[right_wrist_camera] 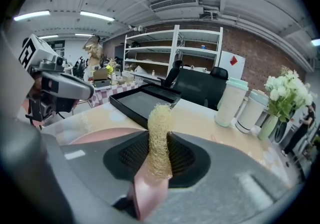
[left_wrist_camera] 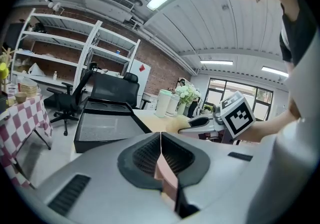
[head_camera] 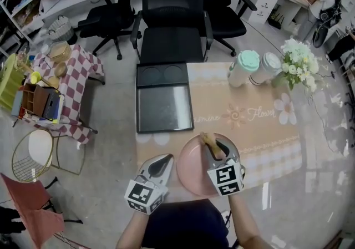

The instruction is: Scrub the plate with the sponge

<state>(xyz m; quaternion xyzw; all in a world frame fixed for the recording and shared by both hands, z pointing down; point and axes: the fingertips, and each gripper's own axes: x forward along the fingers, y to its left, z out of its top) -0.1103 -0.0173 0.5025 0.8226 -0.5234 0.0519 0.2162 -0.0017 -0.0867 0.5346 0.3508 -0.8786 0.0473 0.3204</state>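
A pink plate (head_camera: 195,173) lies at the table's near edge. My left gripper (head_camera: 166,160) is shut on the plate's left rim, and the left gripper view shows the pink rim (left_wrist_camera: 166,177) pinched between its jaws. My right gripper (head_camera: 217,152) is over the plate's right half, shut on a tan loofah sponge (head_camera: 209,143). In the right gripper view the sponge (right_wrist_camera: 159,140) stands up between the jaws with a pink strip beneath it, and the plate (right_wrist_camera: 102,136) shows to the left. The left gripper (right_wrist_camera: 56,86) appears there at far left.
A black tray (head_camera: 164,101) lies beyond the plate on the beige flowered table (head_camera: 272,137). Two lidded cups (head_camera: 244,68) (head_camera: 265,69) and a bunch of white flowers (head_camera: 300,64) stand at the back right. A black office chair (head_camera: 173,18) is behind the table, and a checked side table (head_camera: 64,84) to the left.
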